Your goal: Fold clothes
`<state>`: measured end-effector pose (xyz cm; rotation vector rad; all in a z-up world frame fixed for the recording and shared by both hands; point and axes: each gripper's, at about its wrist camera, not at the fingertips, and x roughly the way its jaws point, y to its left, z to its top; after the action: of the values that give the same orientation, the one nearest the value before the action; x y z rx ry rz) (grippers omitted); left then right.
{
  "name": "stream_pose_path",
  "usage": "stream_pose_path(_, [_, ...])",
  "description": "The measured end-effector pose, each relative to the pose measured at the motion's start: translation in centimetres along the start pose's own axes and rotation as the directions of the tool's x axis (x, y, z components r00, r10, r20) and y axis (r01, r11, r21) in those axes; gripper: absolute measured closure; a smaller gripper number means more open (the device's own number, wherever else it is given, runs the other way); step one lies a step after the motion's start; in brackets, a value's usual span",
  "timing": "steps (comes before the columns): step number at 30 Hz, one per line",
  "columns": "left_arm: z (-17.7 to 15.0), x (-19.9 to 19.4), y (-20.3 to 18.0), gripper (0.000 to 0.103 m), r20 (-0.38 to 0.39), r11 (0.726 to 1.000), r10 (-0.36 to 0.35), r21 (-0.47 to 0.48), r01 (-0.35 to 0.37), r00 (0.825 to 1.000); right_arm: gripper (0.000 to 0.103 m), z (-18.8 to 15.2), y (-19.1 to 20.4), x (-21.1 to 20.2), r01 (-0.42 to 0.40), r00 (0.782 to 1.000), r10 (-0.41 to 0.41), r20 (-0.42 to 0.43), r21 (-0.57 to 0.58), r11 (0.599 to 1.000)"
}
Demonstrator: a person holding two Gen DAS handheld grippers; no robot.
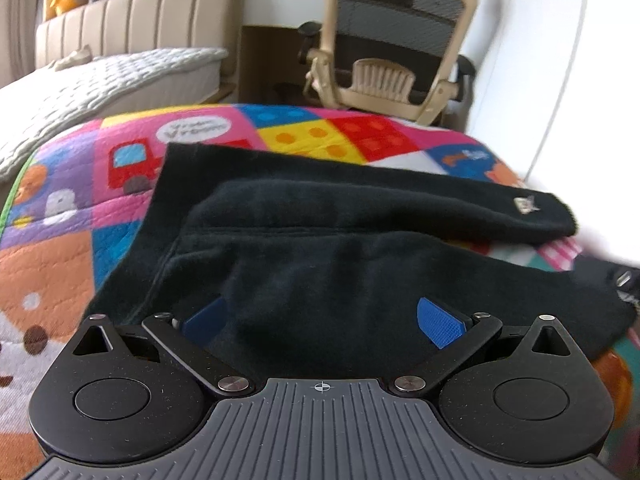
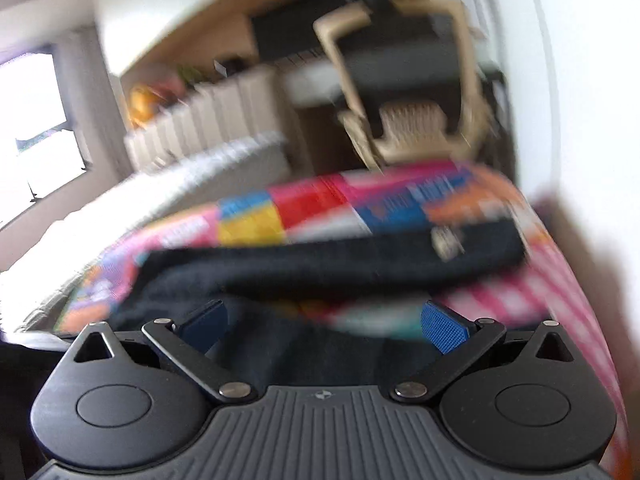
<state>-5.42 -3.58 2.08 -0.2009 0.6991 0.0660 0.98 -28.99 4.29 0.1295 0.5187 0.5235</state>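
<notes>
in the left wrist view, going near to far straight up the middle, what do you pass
left gripper with its blue pads spread → black garment → colourful patchwork quilt → beige mesh office chair

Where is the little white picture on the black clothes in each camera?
Left wrist view: the small white logo sits on the right, near the end of the upper fold of the black garment.
Right wrist view: the logo is right of centre on the garment's upper fold, blurred.
Shared landmark: the beige office chair stands behind the colourful blanket in both.
</notes>
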Motion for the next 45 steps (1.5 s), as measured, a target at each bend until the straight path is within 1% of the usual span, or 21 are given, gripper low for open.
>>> stream_pose_path(4, [0.2,0.9,1.0,0.000,0.000,1.000,-0.004,-0.017,0.004,1.000,0.000,2.2,1.4,2.5,-0.086,0.996,0.085,-0.013,-0.086,0.993])
stream_pose_path(6, [0.2,1.3,1.6,0.000,0.000,1.000,-0.006,-0.026,0.006,1.000,0.001,3.5,2.2,4.4,-0.121,0.992,0.116,-0.048,-0.114,0.986])
stream_pose_path(8, [0.3,1.8,2.1,0.000,0.000,0.999,-0.007,-0.034,0.007,1.000,0.024,4.6,3.6,6.4,-0.160,0.986,0.148,-0.074,-0.194,0.968])
stream_pose_path(9, [0.3,2.0,2.3,0.000,0.000,0.999,-0.008,-0.038,0.008,1.000,0.051,5.0,4.4,7.5,-0.173,0.983,0.155,-0.095,-0.238,0.956])
stream_pose_path(10, [0.4,2.1,2.6,0.000,-0.001,0.999,-0.014,-0.042,0.013,1.000,0.069,5.4,5.2,8.6,-0.188,0.980,0.161,-0.117,-0.280,0.941])
stream_pose_path(11, [0.4,2.0,2.8,0.000,-0.003,0.999,-0.025,-0.047,0.025,1.000,0.072,5.7,6.1,9.9,-0.204,0.976,0.167,-0.141,-0.312,0.928])
stream_pose_path(18, [0.9,1.7,4.3,0.000,-0.020,0.989,-0.109,-0.103,0.106,0.994,0.069,6.2,10.8,18.0,-0.316,0.938,0.200,-0.282,-0.466,0.826])
stream_pose_path(21, [0.7,1.6,4.5,0.000,-0.006,0.987,-0.125,-0.106,0.124,0.992,0.054,6.1,11.5,20.8,-0.332,0.925,0.178,-0.334,-0.490,0.806])
stream_pose_path(23, [0.4,1.5,4.5,0.000,0.007,0.987,-0.128,-0.094,0.128,0.992,0.049,5.8,11.9,22.2,-0.314,0.930,0.149,-0.335,-0.520,0.794])
stream_pose_path(24, [0.3,1.5,4.4,0.000,0.013,0.988,-0.127,-0.087,0.128,0.992,0.043,5.7,11.9,22.7,-0.320,0.925,0.142,-0.352,-0.523,0.790])
stream_pose_path(25, [0.2,1.4,4.4,0.000,0.016,0.988,-0.126,-0.084,0.127,0.992,0.041,5.5,11.8,23.2,-0.326,0.920,0.136,-0.369,-0.524,0.787])
stream_pose_path(27, [0.1,1.4,4.4,0.000,0.023,0.988,-0.125,-0.085,0.127,0.992,0.041,5.5,11.2,23.8,-0.343,0.907,0.152,-0.393,-0.477,0.809])
stream_pose_path(29, [0.2,1.5,4.5,0.000,0.028,0.987,-0.131,-0.091,0.134,0.991,0.057,5.8,10.7,23.8,-0.370,0.887,0.182,-0.425,-0.417,0.830])
stream_pose_path(30, [0.2,1.5,4.6,0.000,0.031,0.986,-0.133,-0.094,0.136,0.991,0.072,5.9,10.5,23.7,-0.387,0.876,0.200,-0.440,-0.390,0.836])
stream_pose_path(31, [0.1,1.4,4.6,0.000,0.034,0.986,-0.134,-0.096,0.137,0.990,0.088,5.9,10.7,23.4,-0.381,0.877,0.192,-0.439,-0.397,0.835])
stream_pose_path(32, [0.1,1.4,4.6,0.000,0.037,0.986,-0.134,-0.098,0.137,0.990,0.093,6.0,10.9,23.0,-0.376,0.880,0.185,-0.438,-0.403,0.834])
stream_pose_path(35, [0.1,1.4,4.6,0.000,0.043,0.986,-0.134,-0.098,0.137,0.990,0.093,6.8,11.4,20.5,-0.366,0.898,0.202,-0.390,-0.410,0.836])
stream_pose_path(38, [0.0,1.3,4.9,0.000,0.050,0.983,-0.139,-0.110,0.144,0.989,0.093,8.1,11.5,16.4,-0.391,0.902,0.265,-0.340,-0.388,0.835])
stream_pose_path(41, [-0.1,1.1,5.3,0.000,0.057,0.978,-0.152,-0.133,0.158,0.987,0.093,7.7,11.9,12.3,-0.434,0.886,0.313,-0.341,-0.376,0.819])
stream_pose_path(44, [-0.2,0.1,6.2,0.000,0.066,0.964,-0.171,-0.195,0.181,0.983,0.093,5.4,12.3,9.5,-0.474,0.862,0.338,-0.377,-0.364,0.802])
stream_pose_path(45, [-0.4,-0.5,6.7,0.000,0.071,0.957,-0.181,-0.216,0.193,0.981,0.093,4.5,12.5,8.9,-0.475,0.860,0.334,-0.385,-0.368,0.799])
